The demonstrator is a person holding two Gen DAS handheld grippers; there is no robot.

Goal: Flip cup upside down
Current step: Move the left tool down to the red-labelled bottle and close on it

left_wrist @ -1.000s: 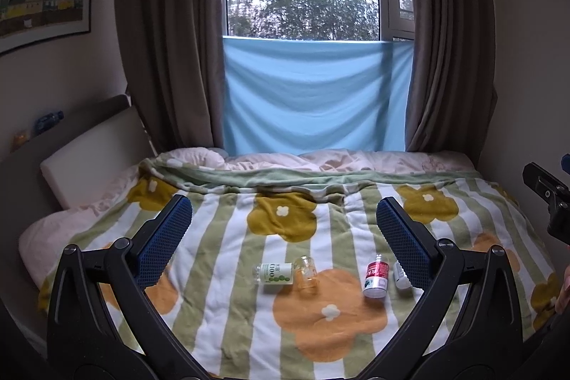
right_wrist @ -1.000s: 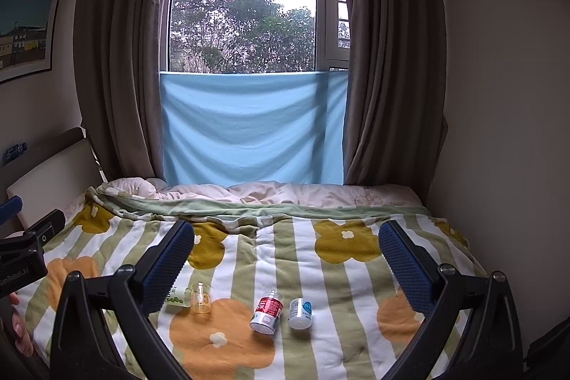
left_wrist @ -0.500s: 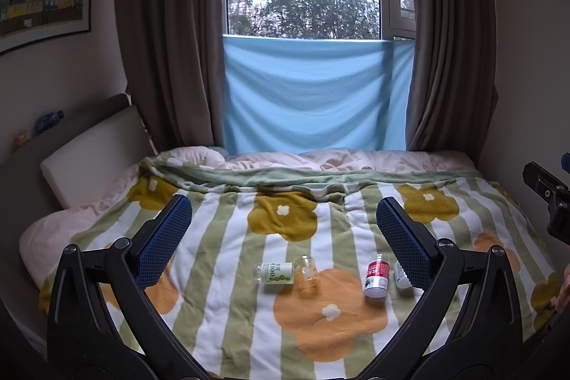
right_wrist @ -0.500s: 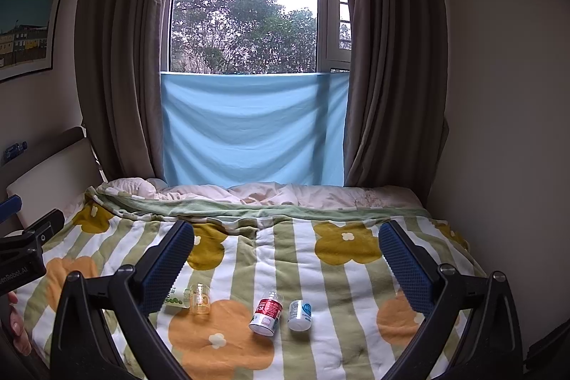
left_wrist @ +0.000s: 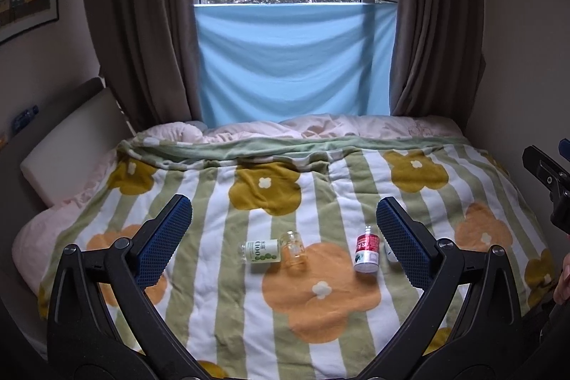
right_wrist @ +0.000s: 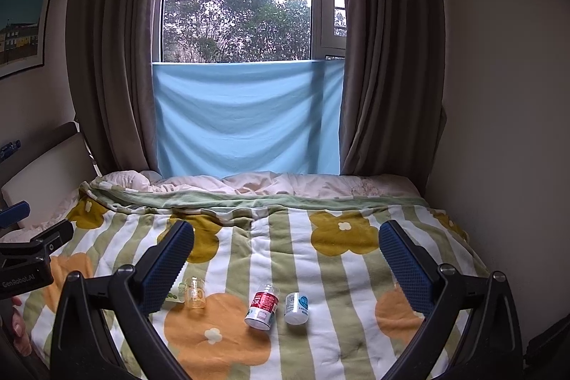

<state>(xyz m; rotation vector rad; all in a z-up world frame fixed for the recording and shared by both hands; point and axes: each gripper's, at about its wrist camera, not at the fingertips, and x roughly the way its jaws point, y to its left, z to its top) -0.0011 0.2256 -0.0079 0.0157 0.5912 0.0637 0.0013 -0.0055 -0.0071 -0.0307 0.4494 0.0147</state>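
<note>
A small clear glass cup (left_wrist: 294, 247) stands upright, mouth up, on the striped flower blanket (left_wrist: 285, 308); the right wrist view shows the cup (right_wrist: 195, 292) left of centre. My left gripper (left_wrist: 283, 230) is open and held above the blanket, with the cup ahead, between the lines of its fingers and well beyond the tips. My right gripper (right_wrist: 285, 255) is also open and empty, the cup lying ahead near its left finger (right_wrist: 167, 267). Nothing is held.
A green-labelled white bottle (left_wrist: 259, 250) lies on its side touching the cup's left. A red-labelled bottle (right_wrist: 262, 306) and a white blue-labelled bottle (right_wrist: 296, 307) lie to the right. Headboard (left_wrist: 67, 138) on the left, wall on the right, curtained window behind.
</note>
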